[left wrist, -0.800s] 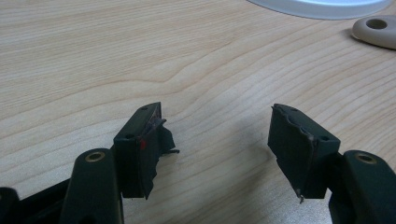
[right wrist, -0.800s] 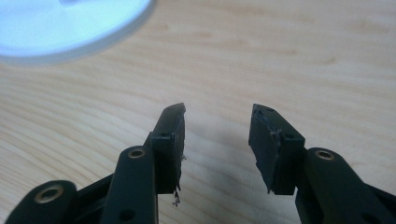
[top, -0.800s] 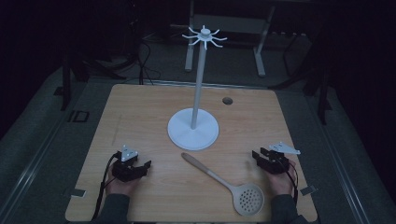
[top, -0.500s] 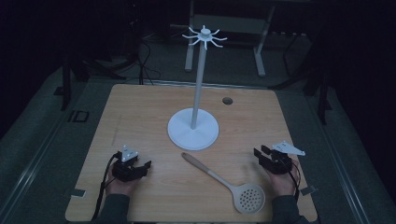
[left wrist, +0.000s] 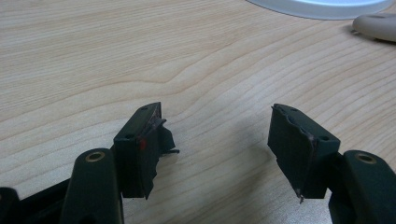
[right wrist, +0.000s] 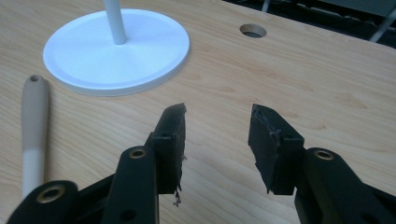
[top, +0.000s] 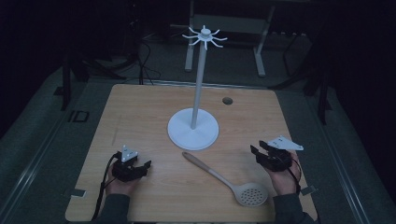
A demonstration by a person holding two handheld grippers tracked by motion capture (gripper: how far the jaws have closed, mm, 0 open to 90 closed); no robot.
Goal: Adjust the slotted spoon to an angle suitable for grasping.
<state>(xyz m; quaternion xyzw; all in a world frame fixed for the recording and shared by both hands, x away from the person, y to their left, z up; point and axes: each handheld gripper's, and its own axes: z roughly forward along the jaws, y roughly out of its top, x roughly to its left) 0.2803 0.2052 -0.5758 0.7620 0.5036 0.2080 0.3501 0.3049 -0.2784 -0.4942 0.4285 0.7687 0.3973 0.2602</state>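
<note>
Overhead, the left gripper (top: 140,166) and the right gripper (top: 258,152) rested low on the wooden table (top: 140,116), each in a hand, with the slotted spoon (top: 229,179) lying flat between them, untouched, nearer the right one; the white hook stand (top: 194,130) stood just beyond the spoon's handle end. Along the left gripper (left wrist: 217,128), the jaws gaped wide over bare wood, nothing between them, the spoon's handle tip (left wrist: 376,25) well ahead and to their right. Along the right gripper (right wrist: 217,123), the jaws stood apart and empty, the spoon handle (right wrist: 33,126) off to their left, the stand's base (right wrist: 116,51) ahead-left, a round hole (right wrist: 253,31) straight ahead.
</note>
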